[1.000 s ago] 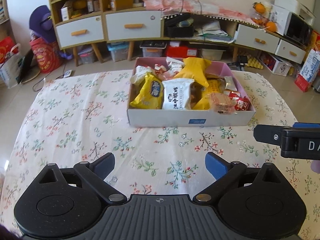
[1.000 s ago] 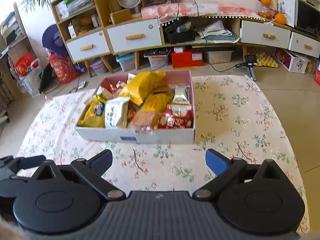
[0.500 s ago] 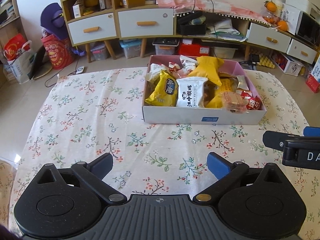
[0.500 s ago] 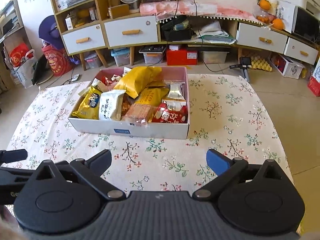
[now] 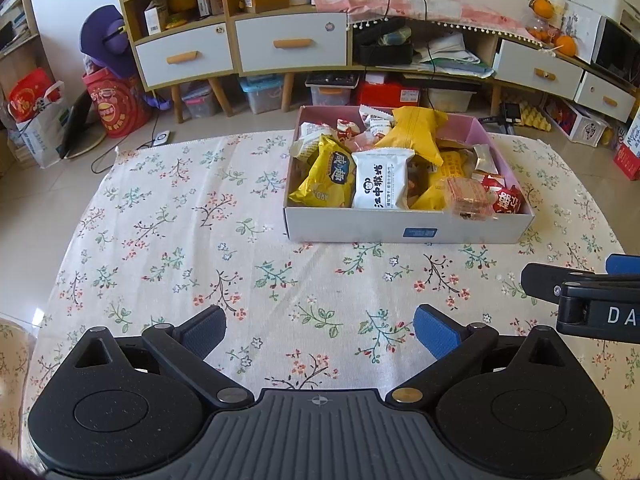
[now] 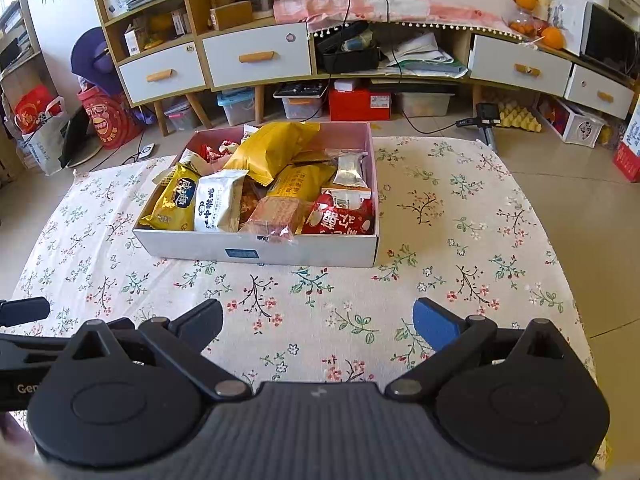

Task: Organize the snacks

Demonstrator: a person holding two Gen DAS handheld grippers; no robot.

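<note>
Blue-padded fingers on our left gripper [image 5: 320, 330] stand wide apart with nothing between them; the right gripper [image 6: 318, 326] is spread just as wide and equally empty. Both hover over the near part of the floral tablecloth [image 5: 180, 216], well short of the box.

Outward from the tools: the white cardboard box [image 6: 256, 249] sits toward the far side of the table, right of centre in the left view. It is packed loosely with snacks: a small yellow packet [image 5: 326, 176] at the near left, a white packet with dark print [image 5: 382, 180] beside it, a large yellow bag [image 6: 276, 148] lying across the pile, a clear-wrapped biscuit pack [image 6: 278, 214] near the front wall, a red packet [image 6: 340, 218] at the near right corner, and a silver sachet [image 6: 350, 168] behind it.

Progress: we judge the task is either not begun or finished. The cloth around the box bears no snacks, and the packets lie jumbled, unsorted.

Change against the earlier frames: both grippers have drawn back and up, so the box reads smaller and farther off, and more cloth shows. Box contents unchanged.
</note>
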